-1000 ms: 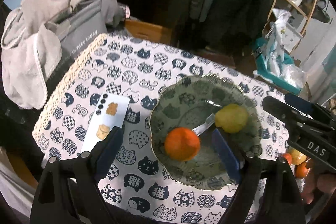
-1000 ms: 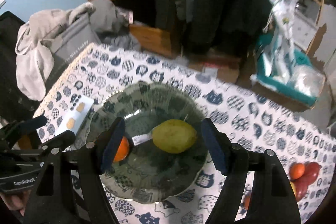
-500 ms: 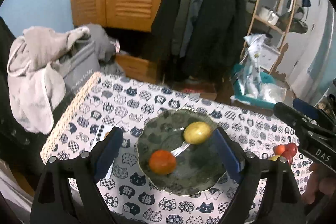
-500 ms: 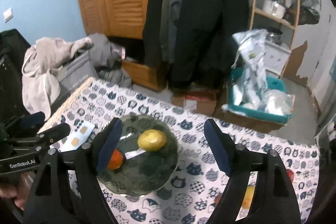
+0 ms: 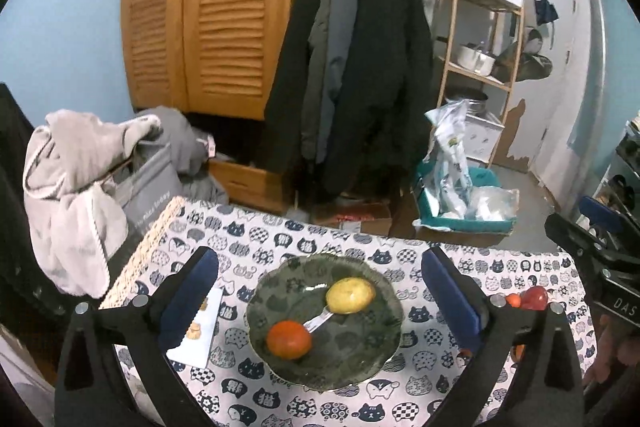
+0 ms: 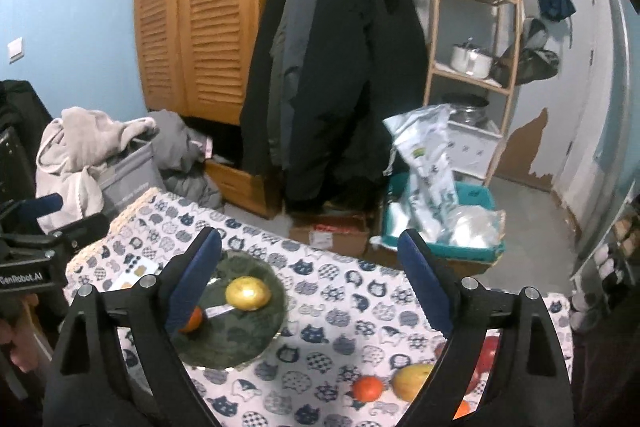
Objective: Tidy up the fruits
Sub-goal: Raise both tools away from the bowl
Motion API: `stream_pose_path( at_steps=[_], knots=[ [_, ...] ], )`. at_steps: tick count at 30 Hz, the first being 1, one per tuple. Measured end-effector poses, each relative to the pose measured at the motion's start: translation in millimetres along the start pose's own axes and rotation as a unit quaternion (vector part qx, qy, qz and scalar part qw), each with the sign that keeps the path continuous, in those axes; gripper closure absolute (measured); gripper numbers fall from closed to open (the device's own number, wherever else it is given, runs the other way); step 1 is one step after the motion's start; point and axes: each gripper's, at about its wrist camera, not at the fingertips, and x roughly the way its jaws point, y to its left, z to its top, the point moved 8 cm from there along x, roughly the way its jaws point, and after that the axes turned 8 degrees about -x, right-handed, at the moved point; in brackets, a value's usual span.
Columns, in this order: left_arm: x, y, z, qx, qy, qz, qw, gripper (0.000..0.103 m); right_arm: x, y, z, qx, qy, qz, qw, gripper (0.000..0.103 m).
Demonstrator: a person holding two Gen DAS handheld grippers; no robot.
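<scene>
Left wrist view: both claws have lifted away, jaws opening with nothing between them. Left claw [image 5: 320, 291] hangs above the plate [image 5: 380, 347], where orange [image 5: 289, 339] and lemon [image 5: 351, 295] now lie. Right claw [image 6: 308, 279] is released; more fruit [image 6: 412, 381] waits on the worktop's [image 6: 340, 291] near right.

I see a glossy, glazed-looking plate [image 5: 384, 359] on a matt printed cloth tablecloth [image 5: 280, 239]. Beyond the plate stand slatted wooden doors [image 5: 208, 19]; on it, a smooth-skinned orange [image 5: 289, 339] and a shiny metal-looking utensil [image 5: 318, 321].
</scene>
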Motion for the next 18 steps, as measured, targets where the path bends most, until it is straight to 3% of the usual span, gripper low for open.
stream_pose_path(
  at_steps=[12,18],
  knots=[
    [-7.7,-49.9,-3.2,0.030,-0.001,-0.035,0.9989,0.001,-40.2,-46.8,-12.6,0.025,-0.016,-0.029,0.999,0.014],
    [0.1,-77.9,-10.9,0.046,0.014,-0.049,0.9976,0.001,-47.8,-77.7,-29.5,0.043,-0.004,-0.053,0.998,0.014]
  ],
)
